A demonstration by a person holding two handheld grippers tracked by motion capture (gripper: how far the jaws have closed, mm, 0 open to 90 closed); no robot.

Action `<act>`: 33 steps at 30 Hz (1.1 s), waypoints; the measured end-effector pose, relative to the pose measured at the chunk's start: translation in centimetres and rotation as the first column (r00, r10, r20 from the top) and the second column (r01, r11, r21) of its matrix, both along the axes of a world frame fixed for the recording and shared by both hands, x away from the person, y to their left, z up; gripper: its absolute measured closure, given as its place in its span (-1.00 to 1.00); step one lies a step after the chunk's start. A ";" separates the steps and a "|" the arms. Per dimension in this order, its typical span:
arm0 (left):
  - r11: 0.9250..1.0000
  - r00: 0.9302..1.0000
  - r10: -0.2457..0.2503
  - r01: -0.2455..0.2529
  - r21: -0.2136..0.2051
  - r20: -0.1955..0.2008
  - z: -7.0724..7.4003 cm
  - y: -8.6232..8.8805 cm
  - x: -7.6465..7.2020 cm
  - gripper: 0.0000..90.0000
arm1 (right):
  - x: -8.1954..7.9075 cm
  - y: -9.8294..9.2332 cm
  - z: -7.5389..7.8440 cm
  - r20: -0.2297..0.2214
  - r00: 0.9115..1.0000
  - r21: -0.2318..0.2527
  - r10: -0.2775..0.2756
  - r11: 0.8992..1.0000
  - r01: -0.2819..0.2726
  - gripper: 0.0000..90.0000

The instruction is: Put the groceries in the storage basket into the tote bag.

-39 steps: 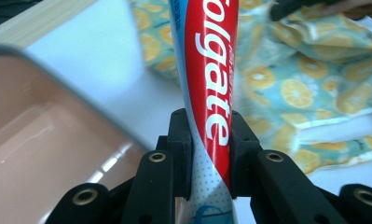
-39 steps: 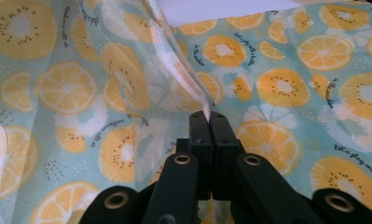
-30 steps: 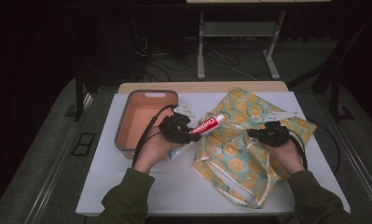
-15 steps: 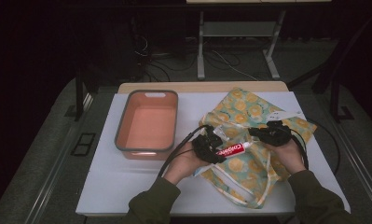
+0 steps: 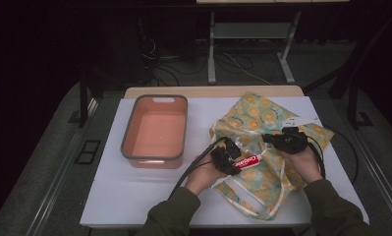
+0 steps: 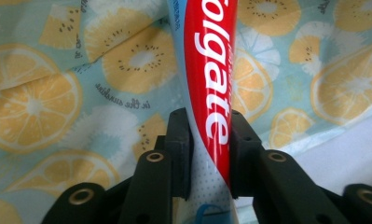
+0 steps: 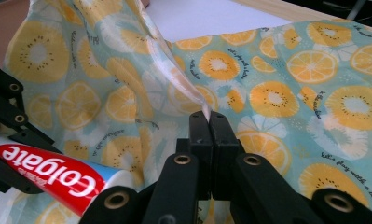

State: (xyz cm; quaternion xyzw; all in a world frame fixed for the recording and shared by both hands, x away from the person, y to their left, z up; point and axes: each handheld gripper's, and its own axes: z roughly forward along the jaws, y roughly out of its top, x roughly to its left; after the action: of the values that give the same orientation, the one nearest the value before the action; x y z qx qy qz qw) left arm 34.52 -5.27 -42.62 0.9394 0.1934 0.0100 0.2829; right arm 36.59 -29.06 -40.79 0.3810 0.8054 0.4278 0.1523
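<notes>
Two hand-held grippers at work over a white table (image 5: pixel 134 196). Left gripper (image 5: pixel 231 158) clamped on a red-and-white Colgate toothpaste tube (image 5: pixel 247 161); in the left gripper view the tube (image 6: pixel 210 88) runs up between both black pads, pads pressing its sides. Jaws have just been opening slightly, tube between them and gripped. In the high view the tube lies roughly level, pointing toward the table's right edge, over the near-left part of a light-blue fabric tote bag printed with orange and lemon slices (image 5: pixel 262 115).

Right gripper (image 5: pixel 278 141) pinched tight on the bag's cloth; in the right gripper view the jaws meet with a thin fold of fabric (image 7: pixel 186 88) rising out between them, pulled up into a ridge. The same view shows the tube (image 7: pixel 58 175) at lower left with the left gripper's black frame around it.

Bag spread across the right half of the table, its top reaching the far edge, white handle straps (image 5: pixel 267 206) looping toward the near edge. Whether the tube tip is already inside the bag opening, cannot tell.

Salmon-pink rectangular plastic bin with grey rim (image 5: pixel 127 132) sits on the left half of the table, nearer the far edge, well apart from the bag. Black cables trail from both grippers toward the near edge. Person's olive-green sleeves (image 5: pixel 169 216) come in from the near edge.
</notes>
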 end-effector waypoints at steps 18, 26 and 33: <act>0.986 0.994 0.065 -0.051 -0.159 0.085 0.8 7.1 -3.4 -0.38 | -0.1 0.1 -0.1 -0.003 1.000 -0.008 0.000 1.000 0.000 0.99; 0.994 0.998 0.030 -0.024 -0.108 0.050 -1.0 7.1 -3.1 -0.17 | 0.0 0.1 -0.2 -0.003 1.000 -0.011 0.001 1.000 -0.001 0.99; 0.996 0.999 0.018 -0.014 -0.085 0.044 -1.2 6.6 -3.3 0.27 | -0.1 0.1 -0.1 -0.002 1.000 -0.010 -0.002 1.000 0.002 0.99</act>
State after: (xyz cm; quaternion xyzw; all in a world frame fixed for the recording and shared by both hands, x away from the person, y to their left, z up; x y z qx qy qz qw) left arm 31.23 1.32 -43.84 0.9246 0.1946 0.0251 0.3266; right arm 36.49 -28.95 -40.86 0.3815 0.8072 0.4233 0.1538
